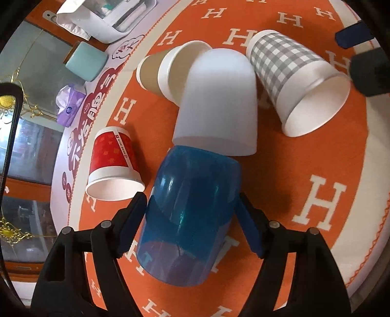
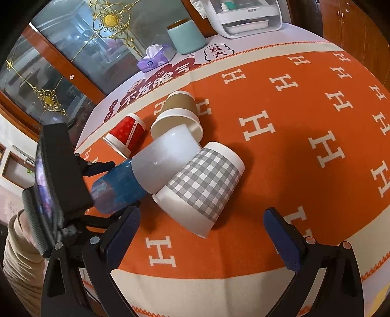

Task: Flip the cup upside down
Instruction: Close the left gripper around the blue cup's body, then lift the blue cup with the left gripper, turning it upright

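A blue translucent cup (image 1: 187, 214) lies on its side on the orange cloth, mouth toward me; it also shows in the right wrist view (image 2: 114, 187). My left gripper (image 1: 191, 219) has a finger on each side of the cup, touching or nearly touching its walls. Beyond it lie a white cup (image 1: 217, 102), a grey checked cup (image 1: 292, 78), a brown cup (image 1: 165, 70) and a red cup (image 1: 112, 161), all on their sides. My right gripper (image 2: 202, 231) is open and empty, just in front of the checked cup (image 2: 202, 185).
The table has an orange cloth with white H letters (image 2: 292, 146). At its far edge stand a teal canister (image 2: 186, 36), a purple tissue pack (image 2: 156, 57) and a white appliance (image 2: 243, 17). A glass cabinet (image 2: 61, 61) is behind.
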